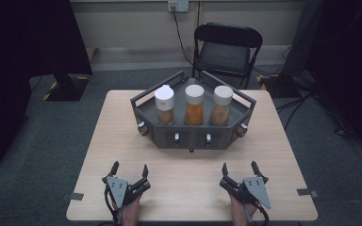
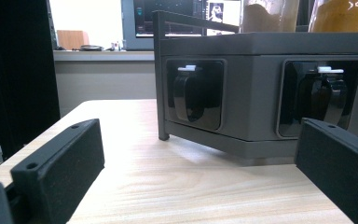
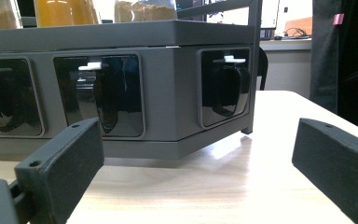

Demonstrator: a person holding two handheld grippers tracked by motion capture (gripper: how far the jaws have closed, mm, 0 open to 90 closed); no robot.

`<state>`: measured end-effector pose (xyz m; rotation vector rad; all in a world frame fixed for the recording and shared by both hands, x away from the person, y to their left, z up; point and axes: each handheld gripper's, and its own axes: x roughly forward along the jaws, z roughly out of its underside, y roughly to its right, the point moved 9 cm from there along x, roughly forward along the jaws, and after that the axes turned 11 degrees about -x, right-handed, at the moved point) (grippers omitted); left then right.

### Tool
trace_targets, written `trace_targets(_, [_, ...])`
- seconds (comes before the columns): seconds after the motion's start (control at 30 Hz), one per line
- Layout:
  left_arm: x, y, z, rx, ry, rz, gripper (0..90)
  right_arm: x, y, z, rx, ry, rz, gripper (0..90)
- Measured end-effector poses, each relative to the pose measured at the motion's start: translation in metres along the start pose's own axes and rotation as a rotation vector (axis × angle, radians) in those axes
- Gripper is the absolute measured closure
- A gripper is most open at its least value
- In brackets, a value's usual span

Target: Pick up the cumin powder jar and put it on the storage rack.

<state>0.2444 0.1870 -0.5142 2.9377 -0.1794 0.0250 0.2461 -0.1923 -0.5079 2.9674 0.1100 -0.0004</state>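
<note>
grippers sit low at the near edge of the wooden table [image 1: 122,127], one in each hand, and both face the grey rack [image 1: 193,134] that stands across the middle of the tabletop. left gripper [image 1: 130,169] rests at the near left, its jaws spread wide with nothing between them; in the left gripper view they rise at the two bottom corners with bare wood showing in the gap. right gripper [image 1: 239,167] mirrors it at the near right, jaws just as wide apart and empty, and the right gripper view gives the same picture, pale table between the two black jaws. both are well short of the rack, touching nothing but the table.

on to the rack: it's a dark, angled tray with a rail round the back, and three jars stand in a row on top. left jar [image 1: 164,105] holds brownish powder under a white cap, middle jar [image 1: 194,104] glows orange, right jar [image 1: 221,105] carries a tan fill. all three stand upright, close together, inside the rail.

front wall of the rack shows recessed windows, each with a dark curved handle [image 2: 189,95] and a small white tab above it. the right gripper view picks up the same sort of recess [image 3: 100,95] on its side of the rack. a black folding chair [image 1: 227,47] stands beyond the table's far edge.
</note>
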Motion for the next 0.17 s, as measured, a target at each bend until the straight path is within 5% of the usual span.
trace_targets(0.17, [-0.0001, 0.0, 0.0001, 0.0, 0.0, 0.0, 1.0, -0.0003, -0.0006, 0.0009, -0.001, 0.005, 0.001, 0.4])
